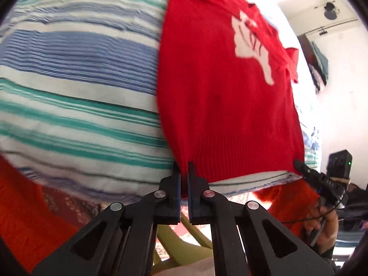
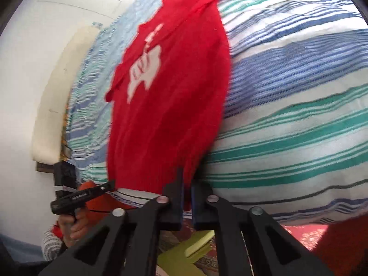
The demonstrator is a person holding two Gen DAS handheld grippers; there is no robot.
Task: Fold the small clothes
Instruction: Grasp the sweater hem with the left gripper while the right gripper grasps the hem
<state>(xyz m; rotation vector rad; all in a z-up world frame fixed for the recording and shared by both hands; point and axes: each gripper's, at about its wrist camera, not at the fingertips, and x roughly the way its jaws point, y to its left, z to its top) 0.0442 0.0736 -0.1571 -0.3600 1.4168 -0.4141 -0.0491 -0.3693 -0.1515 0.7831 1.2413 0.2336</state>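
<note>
A small red knitted sweater (image 1: 218, 92) with a white motif lies flat on the striped bed cover, its ribbed hem toward me. My left gripper (image 1: 184, 170) is shut on the hem's left corner at the bed edge. In the same view, my right gripper (image 1: 298, 163) meets the hem's other corner. From the right wrist view, the sweater (image 2: 172, 115) stretches away, and my right gripper (image 2: 187, 181) is shut on its near hem corner. The left gripper (image 2: 112, 183), held by a hand, touches the far hem corner there.
The bed cover (image 1: 80, 69) (image 2: 299, 119) has blue, teal and white stripes. Below the bed edge stand a yellow-green plastic seat (image 1: 184, 243) (image 2: 195, 248) and a patterned red rug (image 1: 69, 204). Orange sleeves (image 1: 25, 211) flank both views. A cream pad (image 2: 57, 96) leans on the white wall.
</note>
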